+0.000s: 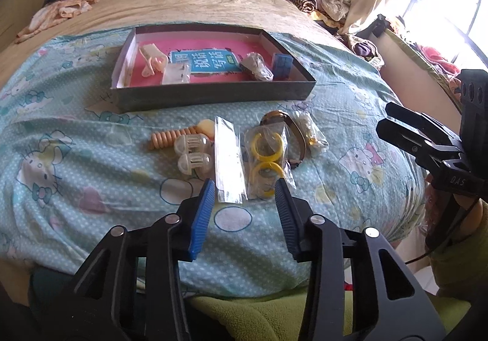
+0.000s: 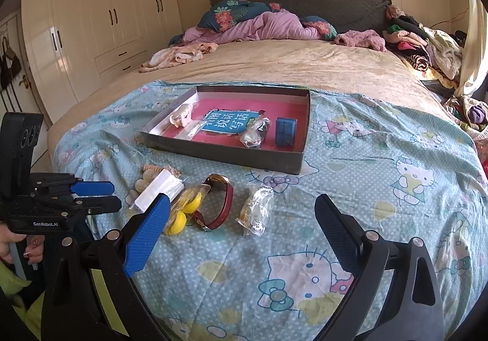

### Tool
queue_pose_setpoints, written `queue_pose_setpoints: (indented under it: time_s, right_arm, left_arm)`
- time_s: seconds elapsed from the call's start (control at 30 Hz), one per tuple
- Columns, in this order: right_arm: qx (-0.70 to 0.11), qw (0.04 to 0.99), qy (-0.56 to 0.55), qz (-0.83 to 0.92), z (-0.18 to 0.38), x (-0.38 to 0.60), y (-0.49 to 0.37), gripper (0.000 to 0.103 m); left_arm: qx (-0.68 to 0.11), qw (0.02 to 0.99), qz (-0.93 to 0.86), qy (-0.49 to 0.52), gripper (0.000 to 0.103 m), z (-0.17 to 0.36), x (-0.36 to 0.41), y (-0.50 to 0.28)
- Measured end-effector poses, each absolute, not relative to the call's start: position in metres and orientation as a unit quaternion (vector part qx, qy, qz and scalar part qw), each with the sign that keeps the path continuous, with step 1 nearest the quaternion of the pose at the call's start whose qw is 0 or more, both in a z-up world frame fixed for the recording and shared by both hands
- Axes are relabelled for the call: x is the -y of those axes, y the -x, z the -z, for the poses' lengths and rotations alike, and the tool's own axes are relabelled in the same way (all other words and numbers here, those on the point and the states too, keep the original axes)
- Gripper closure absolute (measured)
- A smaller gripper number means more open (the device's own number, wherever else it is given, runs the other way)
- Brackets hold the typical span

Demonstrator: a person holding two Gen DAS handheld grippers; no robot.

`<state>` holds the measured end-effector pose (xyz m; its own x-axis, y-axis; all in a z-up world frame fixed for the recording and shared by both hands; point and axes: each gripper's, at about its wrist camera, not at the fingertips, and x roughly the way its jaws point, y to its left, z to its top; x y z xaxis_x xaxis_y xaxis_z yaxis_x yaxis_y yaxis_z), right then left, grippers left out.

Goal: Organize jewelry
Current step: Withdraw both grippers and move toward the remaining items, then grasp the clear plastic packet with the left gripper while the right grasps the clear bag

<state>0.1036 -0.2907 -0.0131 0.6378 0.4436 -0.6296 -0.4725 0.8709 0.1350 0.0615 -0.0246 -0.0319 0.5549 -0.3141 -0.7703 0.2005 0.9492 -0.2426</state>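
Jewelry still to be sorted lies in a loose row on the Hello Kitty sheet (image 1: 91,158), just ahead of the left gripper (image 1: 244,188) and short of the grey tray (image 1: 213,94) beyond it. Straight off the left gripper's fingertips are two packets side by side: a clear flat bag (image 1: 228,158) just inside its left finger, and a bag of yellow rings (image 1: 267,158) just inside its right finger. Both packets run lengthwise away from the gripper, toward the tray, so their long axis lies along the fingers rather than across them. The jaws stand partly apart, narrowed to roughly the width of the two packets together, with the tips at the packets' near ends; the pads do not look to be pressing on either, so nothing is held.

The right gripper (image 2: 244,219) hangs wide open over bare sheet, empty. A small clear packet of trinkets (image 2: 256,209) and a red-strapped watch (image 2: 219,200) lie ahead between its fingers, the yellow rings further to its left.

By my judgement the left gripper is the nearer hand for the rings, and the grip depends on taking one packet without the other.
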Motion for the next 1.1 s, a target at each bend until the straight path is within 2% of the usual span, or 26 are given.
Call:
queue_pose_setpoints:
  time_s: [0.43, 0.7, 0.87, 1.1]
  right_arm:
    - [-0.387, 0.887, 0.007, -0.253, 0.047, 0.292, -0.117, 0.009]
    - [-0.430, 0.862, -0.020, -0.268, 0.075, 0.292, -0.138, 0.044]
    - [-0.441, 0.854, -0.017, -0.275, 0.086, 0.283, -0.151, 0.053]
    - [-0.448, 0.852, 0.000, -0.270, 0.098, 0.267, -0.169, 0.058]
  left_arm:
    - [-0.481, 0.861, 0.142, 0.078, 0.073, 0.059, 0.026, -0.077]
    - [-0.494, 0.854, 0.145, 0.083, 0.078, 0.069, 0.032, -0.087]
    - [-0.497, 0.851, 0.145, 0.084, 0.078, 0.072, 0.034, -0.093]
    - [-0.496, 0.852, 0.143, 0.087, 0.079, 0.072, 0.034, -0.102]
